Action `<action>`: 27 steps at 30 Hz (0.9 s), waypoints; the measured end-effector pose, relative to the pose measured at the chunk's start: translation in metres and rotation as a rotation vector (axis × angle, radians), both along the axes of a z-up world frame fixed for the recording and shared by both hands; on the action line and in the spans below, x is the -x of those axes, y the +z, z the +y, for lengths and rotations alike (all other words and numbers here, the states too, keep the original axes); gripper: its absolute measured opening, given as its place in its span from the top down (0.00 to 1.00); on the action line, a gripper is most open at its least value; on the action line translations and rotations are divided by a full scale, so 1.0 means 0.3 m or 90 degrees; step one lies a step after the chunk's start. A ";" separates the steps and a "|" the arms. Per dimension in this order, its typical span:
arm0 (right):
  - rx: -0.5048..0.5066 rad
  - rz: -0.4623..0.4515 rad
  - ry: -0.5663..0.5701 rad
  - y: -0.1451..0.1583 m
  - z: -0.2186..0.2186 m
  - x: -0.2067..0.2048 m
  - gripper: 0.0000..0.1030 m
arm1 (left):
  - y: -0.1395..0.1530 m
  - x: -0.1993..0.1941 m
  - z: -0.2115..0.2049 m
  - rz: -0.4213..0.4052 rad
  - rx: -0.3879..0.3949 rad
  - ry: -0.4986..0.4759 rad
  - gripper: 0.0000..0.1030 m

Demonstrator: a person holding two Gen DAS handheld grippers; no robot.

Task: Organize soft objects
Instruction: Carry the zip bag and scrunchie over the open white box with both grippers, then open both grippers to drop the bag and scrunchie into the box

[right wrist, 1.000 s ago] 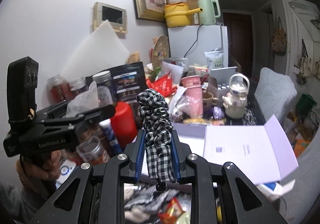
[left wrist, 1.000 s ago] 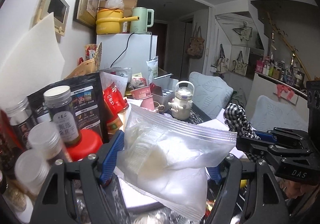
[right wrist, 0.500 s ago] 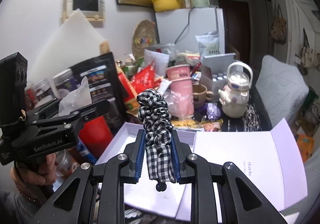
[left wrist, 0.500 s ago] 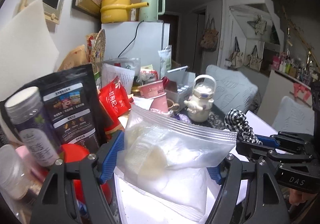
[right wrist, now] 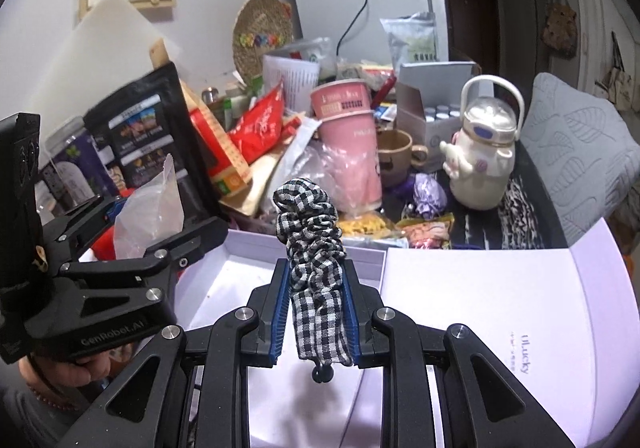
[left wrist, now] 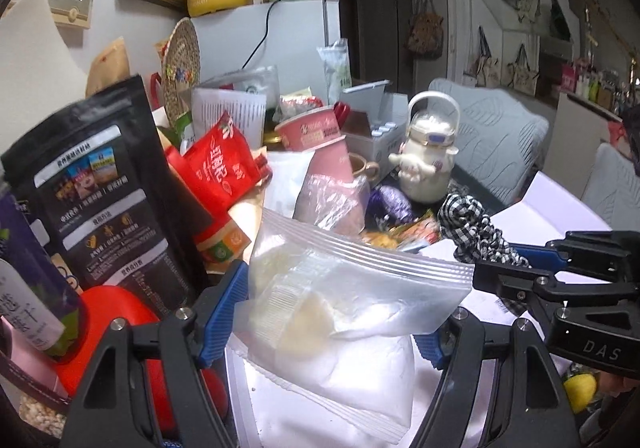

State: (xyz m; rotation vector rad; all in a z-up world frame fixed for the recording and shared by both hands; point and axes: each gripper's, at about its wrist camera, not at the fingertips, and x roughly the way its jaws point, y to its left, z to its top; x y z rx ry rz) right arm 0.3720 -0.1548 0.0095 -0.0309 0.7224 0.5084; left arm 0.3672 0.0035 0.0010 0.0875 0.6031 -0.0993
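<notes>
My left gripper [left wrist: 328, 312] is shut on a clear zip bag [left wrist: 344, 308] with soft white contents, held above an open lavender box [left wrist: 304, 420]. My right gripper [right wrist: 316, 308] is shut on a black-and-white checked scrunchie [right wrist: 312, 244], held upright over the same box [right wrist: 224, 280]. The scrunchie also shows at the right of the left wrist view [left wrist: 476, 232], and the zip bag shows at the left of the right wrist view [right wrist: 148, 216]. The box's open lid [right wrist: 500, 320] lies flat to the right.
The table behind is crowded: a black snack pouch [left wrist: 96, 192], red packet [left wrist: 224, 168], pink cups [right wrist: 352, 140], brown mug [right wrist: 396, 152], white kettle-shaped bottle [right wrist: 484, 152], candy wrappers [right wrist: 424, 232]. A red lid [left wrist: 116, 320] sits left of the box. A grey cushion [right wrist: 576, 164] lies at the right.
Both grippers have moved forward and lower toward the lavender box, still holding the zip bag and the scrunchie. The box now lies under both.
</notes>
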 end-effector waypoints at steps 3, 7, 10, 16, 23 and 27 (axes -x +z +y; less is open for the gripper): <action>0.014 0.008 0.002 -0.022 0.016 -0.013 0.77 | -0.027 -0.014 0.004 0.008 -0.017 0.019 0.28; 0.027 0.026 0.003 -0.061 0.036 -0.023 0.77 | -0.068 -0.038 0.010 0.031 -0.031 0.037 0.28; 0.033 0.041 -0.006 -0.086 0.038 -0.039 0.74 | -0.099 -0.067 0.009 0.061 -0.052 0.060 0.28; 0.032 0.066 -0.012 -0.116 0.023 -0.054 0.44 | -0.157 -0.116 0.025 0.138 -0.026 0.061 0.27; 0.046 0.070 -0.024 -0.118 0.006 -0.035 0.44 | -0.165 -0.104 0.037 0.145 -0.052 0.094 0.26; 0.054 0.066 -0.031 -0.108 0.001 -0.022 0.44 | -0.145 -0.089 0.031 0.136 -0.064 0.098 0.24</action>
